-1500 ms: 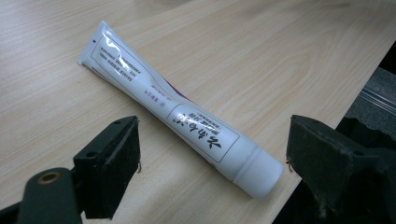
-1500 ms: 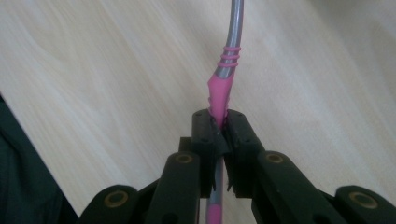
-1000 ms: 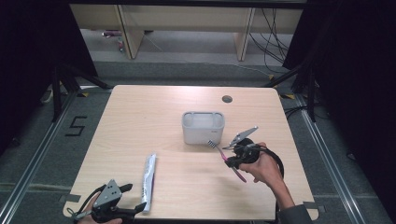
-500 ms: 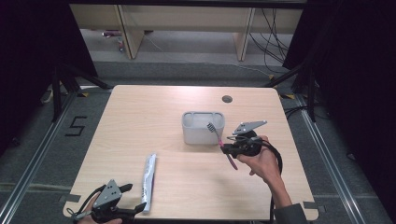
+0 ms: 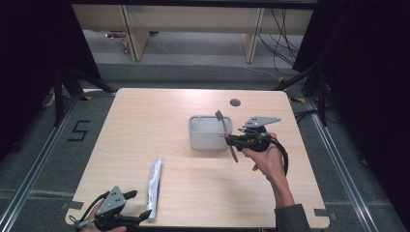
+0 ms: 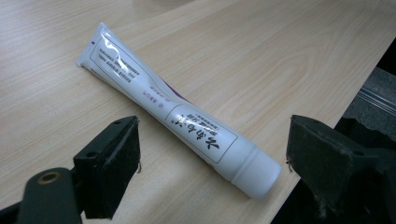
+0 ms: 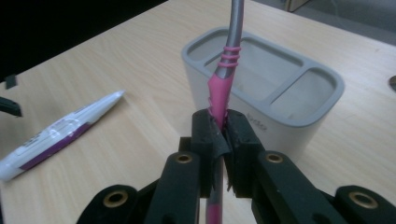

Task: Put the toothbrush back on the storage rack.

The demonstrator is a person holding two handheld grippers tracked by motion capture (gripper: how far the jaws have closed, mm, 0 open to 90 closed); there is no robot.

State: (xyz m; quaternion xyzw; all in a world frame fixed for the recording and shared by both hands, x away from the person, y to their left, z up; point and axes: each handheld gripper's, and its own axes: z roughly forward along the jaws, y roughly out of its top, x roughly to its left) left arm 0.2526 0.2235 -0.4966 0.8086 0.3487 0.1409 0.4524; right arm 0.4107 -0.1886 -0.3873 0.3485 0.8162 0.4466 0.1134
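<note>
The toothbrush (image 5: 225, 129) stood clamped in my right gripper (image 5: 236, 140), tilted at the holder's (image 5: 208, 140) three o'clock rim and not yet in, while the toothpaste (image 5: 153, 188) lay untouched at seven o'clock, between my left gripper's (image 5: 126, 218) parted jaws.
</note>
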